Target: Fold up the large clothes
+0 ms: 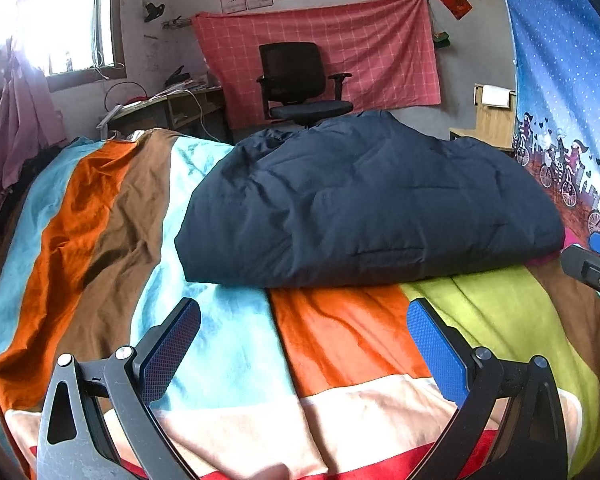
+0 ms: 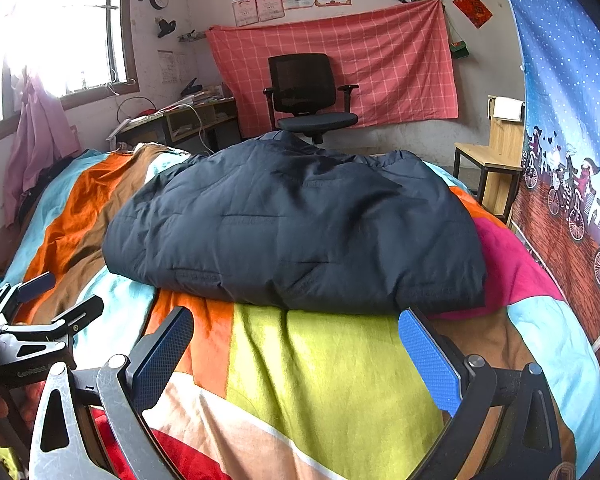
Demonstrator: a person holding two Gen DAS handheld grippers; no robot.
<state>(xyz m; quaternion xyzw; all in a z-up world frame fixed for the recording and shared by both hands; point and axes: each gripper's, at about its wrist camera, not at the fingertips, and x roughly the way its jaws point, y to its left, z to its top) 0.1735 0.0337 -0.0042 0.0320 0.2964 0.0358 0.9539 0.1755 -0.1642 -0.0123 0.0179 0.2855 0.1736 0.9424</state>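
A dark navy quilted jacket (image 1: 364, 208) lies folded into a thick bundle on a bed covered by a colour-block blanket (image 1: 340, 340) in orange, turquoise, brown, lime and magenta. The bundle sits toward the far half of the bed, its near edge resting on the orange and lime panels.

The left gripper (image 1: 304, 344) hovers just short of that near edge, jaws spread wide and holding nothing; its blue pads (image 1: 436, 352) are apart from the fabric. The right gripper (image 2: 296, 348) stands likewise wide open and empty over the lime panel, near the jacket's right front corner; whether its right pad touches the cloth is hard to tell.

Beyond the bed stand a black office chair (image 2: 308, 96), a red checked cloth (image 2: 380, 60) hung on the wall, and a cluttered desk (image 2: 180, 120) under the window.
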